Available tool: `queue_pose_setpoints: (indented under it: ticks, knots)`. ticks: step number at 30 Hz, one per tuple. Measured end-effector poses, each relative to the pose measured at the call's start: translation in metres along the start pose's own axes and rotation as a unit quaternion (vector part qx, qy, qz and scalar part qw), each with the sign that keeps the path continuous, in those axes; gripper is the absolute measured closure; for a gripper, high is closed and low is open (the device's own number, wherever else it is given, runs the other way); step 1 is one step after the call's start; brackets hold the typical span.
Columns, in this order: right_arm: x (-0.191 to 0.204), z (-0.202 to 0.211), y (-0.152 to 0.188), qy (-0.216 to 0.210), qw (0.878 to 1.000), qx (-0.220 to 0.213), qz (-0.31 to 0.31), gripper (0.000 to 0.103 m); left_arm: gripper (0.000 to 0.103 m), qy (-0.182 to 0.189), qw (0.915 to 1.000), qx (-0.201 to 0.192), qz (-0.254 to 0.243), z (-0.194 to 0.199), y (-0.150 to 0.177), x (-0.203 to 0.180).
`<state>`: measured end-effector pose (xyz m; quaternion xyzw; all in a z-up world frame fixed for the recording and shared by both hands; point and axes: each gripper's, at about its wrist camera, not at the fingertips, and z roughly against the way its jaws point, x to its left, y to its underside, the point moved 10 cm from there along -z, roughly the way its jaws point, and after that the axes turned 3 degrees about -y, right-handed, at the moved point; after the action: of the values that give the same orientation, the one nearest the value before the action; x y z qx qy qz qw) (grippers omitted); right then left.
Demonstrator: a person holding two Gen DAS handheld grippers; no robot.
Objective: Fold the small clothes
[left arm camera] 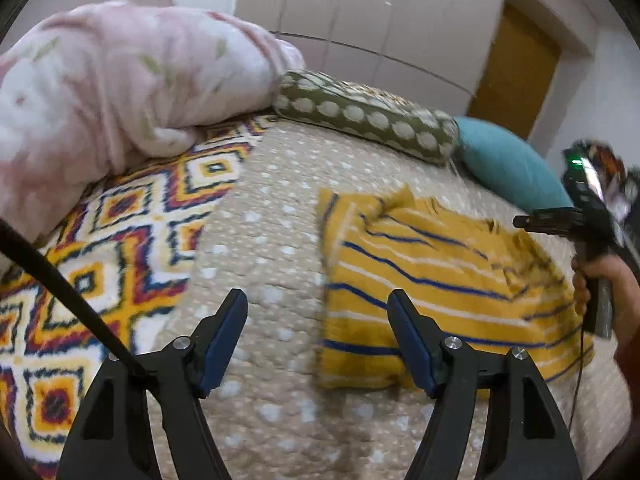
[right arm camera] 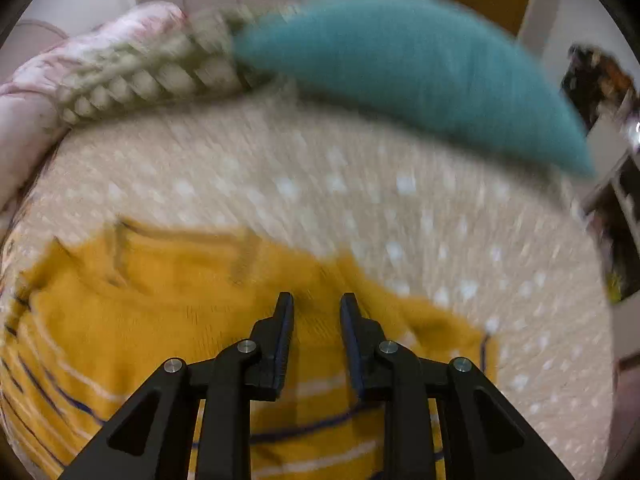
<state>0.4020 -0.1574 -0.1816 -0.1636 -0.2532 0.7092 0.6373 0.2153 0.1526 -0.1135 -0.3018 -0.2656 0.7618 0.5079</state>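
Now your left tool (left arm camera: pixel 318 334) and right tool (right arm camera: pixel 316 328) both hang released, gripping nothing, above the yellow striped garment (left arm camera: pixel 432 280) lying rumpled on the bed (left arm camera: pixel 272 216); grabbing it bunched risks a crooked fold.

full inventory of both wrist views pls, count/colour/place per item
yellow garment: 1, mustard with blue and white stripes, lying on the bedspread, right of centre
bedspread: 1, beige with white dots, covering the bed
patterned blanket: 1, diamond print in yellow, red, navy, white; left
pink blanket: 1, pale pink floral, bundled far left
bolster: 1, olive with cream dots, far edge
teal pillow: 1, far right
door: 1, brown, background
left gripper: black, jaws open, empty
right gripper: black, jaws apart over the garment, empty
hand: 1, holding the right gripper's handle
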Motion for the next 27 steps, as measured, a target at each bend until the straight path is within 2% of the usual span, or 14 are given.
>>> queue_pose_setpoints:
  ticks: [2,5,8,11,13,15,18,19,21,23,25,27]
  knots:
    - [0.038,0.027,-0.007,-0.067,0.997,-0.03,0.013,0.076,0.029,-0.007,0.9999,-0.004,0.009,0.002,-0.002,0.012]
    - [0.112,0.038,0.001,-0.155,0.986,-0.01,0.057,0.076,0.029,-0.012,0.9997,-0.001,0.022,0.0,-0.005,0.028]
    - [0.177,0.028,0.012,-0.182,0.977,0.01,0.112,0.076,0.029,-0.002,0.9991,0.004,0.042,-0.004,-0.004,0.04]
    - [0.23,0.001,0.019,-0.181,0.971,0.036,0.149,0.076,0.029,-0.007,0.9985,0.01,0.053,-0.011,-0.002,0.052]
    - [0.254,-0.028,0.021,-0.153,0.97,0.068,0.174,0.076,0.029,-0.009,0.9981,0.018,0.058,-0.016,-0.001,0.06]
    - [0.271,-0.048,0.016,-0.116,0.971,0.07,0.198,0.077,0.029,-0.011,0.9974,0.024,0.066,-0.019,-0.001,0.066]
    - [0.281,-0.051,0.001,-0.094,0.973,0.071,0.198,0.076,0.029,-0.013,0.9962,0.023,0.083,-0.018,-0.004,0.077]
    - [0.281,-0.047,-0.002,-0.094,0.974,0.071,0.192,0.076,0.029,-0.016,0.996,0.022,0.085,-0.017,-0.005,0.08]
    - [0.281,-0.022,-0.007,-0.114,0.976,0.043,0.183,0.076,0.029,-0.02,0.9953,0.018,0.093,-0.014,-0.007,0.086]
    - [0.279,0.013,0.002,-0.137,0.972,0.019,0.19,0.076,0.029,-0.024,0.9943,0.016,0.102,-0.012,-0.008,0.093]
    - [0.28,0.047,0.027,-0.163,0.961,0.009,0.222,0.074,0.029,-0.03,0.9928,0.015,0.115,-0.009,-0.009,0.102]
    - [0.289,0.076,0.063,-0.173,0.945,0.003,0.278,0.065,0.029,-0.036,0.9912,0.016,0.126,-0.008,-0.009,0.111]
